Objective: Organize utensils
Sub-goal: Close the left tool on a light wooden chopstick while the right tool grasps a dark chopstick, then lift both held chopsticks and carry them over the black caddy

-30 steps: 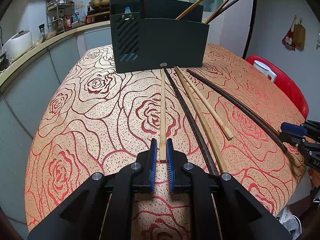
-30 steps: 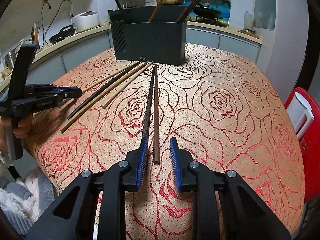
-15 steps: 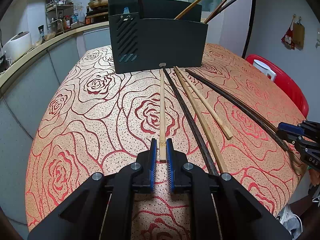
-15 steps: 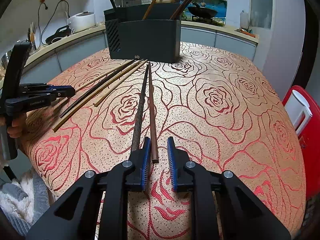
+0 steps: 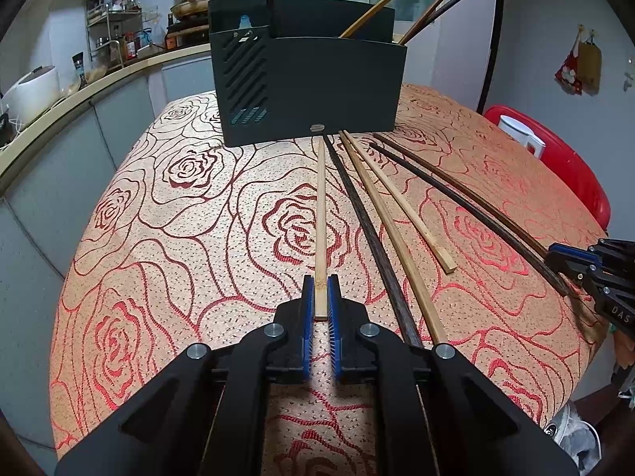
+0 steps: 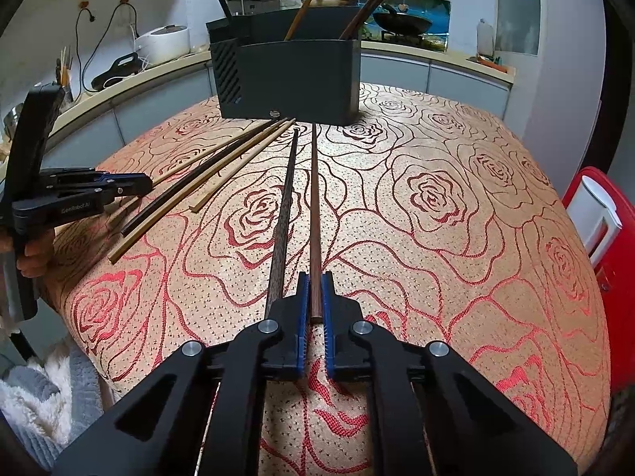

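Note:
Several chopsticks lie fanned out on the rose-patterned tablecloth (image 5: 166, 238) in front of a dark utensil holder (image 5: 309, 87), which holds a few sticks upright. My left gripper (image 5: 320, 281) is shut on the near end of a pale bamboo chopstick (image 5: 321, 206) that lies on the cloth. My right gripper (image 6: 313, 277) is shut on the near end of a reddish-brown chopstick (image 6: 314, 198), beside a dark speckled one (image 6: 283, 214). The holder also shows in the right wrist view (image 6: 289, 79). Each gripper shows in the other's view, the right one (image 5: 587, 265) and the left one (image 6: 99, 188).
A dark speckled chopstick (image 5: 369, 238) and two tan ones (image 5: 397, 206) lie right of my left gripper. A red chair with a white jug (image 5: 520, 139) stands at the table's right. A kitchen counter with a rice cooker (image 6: 162, 43) runs behind.
The right jaws have closed from wide apart onto the reddish-brown chopstick. The left jaws have narrowed slightly onto the pale chopstick. Both sticks still lie on the cloth.

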`<action>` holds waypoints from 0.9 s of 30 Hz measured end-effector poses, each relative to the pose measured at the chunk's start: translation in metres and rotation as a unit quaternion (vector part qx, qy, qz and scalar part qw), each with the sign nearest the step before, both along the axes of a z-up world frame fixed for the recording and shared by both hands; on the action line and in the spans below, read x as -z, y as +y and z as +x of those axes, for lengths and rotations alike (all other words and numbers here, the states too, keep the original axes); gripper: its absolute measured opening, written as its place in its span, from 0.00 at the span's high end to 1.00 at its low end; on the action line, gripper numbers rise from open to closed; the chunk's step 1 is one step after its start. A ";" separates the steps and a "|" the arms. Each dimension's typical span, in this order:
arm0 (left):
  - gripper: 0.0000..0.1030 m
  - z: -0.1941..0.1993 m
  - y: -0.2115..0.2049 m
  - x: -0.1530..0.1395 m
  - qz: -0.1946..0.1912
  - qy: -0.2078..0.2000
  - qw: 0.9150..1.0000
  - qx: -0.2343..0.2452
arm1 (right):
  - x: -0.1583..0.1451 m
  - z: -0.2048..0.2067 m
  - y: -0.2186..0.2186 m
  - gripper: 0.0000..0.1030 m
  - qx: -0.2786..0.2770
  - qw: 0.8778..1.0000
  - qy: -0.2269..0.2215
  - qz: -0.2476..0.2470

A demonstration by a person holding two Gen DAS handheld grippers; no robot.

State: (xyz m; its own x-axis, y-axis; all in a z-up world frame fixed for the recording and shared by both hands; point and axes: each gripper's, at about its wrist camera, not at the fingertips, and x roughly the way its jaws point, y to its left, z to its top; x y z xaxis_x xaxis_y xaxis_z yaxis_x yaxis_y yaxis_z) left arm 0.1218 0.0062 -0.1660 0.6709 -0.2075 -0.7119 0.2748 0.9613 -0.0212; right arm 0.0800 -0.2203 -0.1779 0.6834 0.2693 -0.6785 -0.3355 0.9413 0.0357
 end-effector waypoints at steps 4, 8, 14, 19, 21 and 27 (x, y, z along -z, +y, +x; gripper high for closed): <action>0.94 -0.006 0.004 -0.003 0.006 -0.002 1.000 -0.006 | -0.008 -0.003 -0.005 0.93 0.006 1.000 -0.008 0.008; 0.94 -0.013 0.012 -0.016 0.007 -0.014 1.000 -0.011 | -0.023 -0.006 -0.012 0.93 0.016 0.999 -0.023 0.026; 0.94 -0.022 0.022 -0.044 0.007 -0.042 0.999 -0.018 | -0.048 -0.015 -0.018 0.93 0.024 0.997 -0.055 0.038; 0.94 -0.030 0.029 -0.073 -0.002 -0.079 0.997 -0.022 | -0.074 -0.020 -0.024 0.93 0.031 0.994 -0.088 0.057; 0.94 -0.031 0.029 -0.084 -0.004 -0.092 0.996 -0.021 | -0.087 -0.020 -0.027 0.93 0.032 0.992 -0.101 0.068; 0.94 -0.031 0.031 -0.118 -0.007 -0.133 0.991 -0.020 | -0.118 -0.014 -0.036 0.93 0.029 0.986 -0.131 0.099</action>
State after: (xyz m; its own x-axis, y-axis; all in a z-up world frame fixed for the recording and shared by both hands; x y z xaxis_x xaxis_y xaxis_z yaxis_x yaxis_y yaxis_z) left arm 0.0907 0.0368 -0.0479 0.8423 -0.1848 -0.5063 0.2334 0.9718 0.0336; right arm 0.0663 -0.2559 -0.0598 0.8471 0.3330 -0.4141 -0.3025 0.9429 0.1394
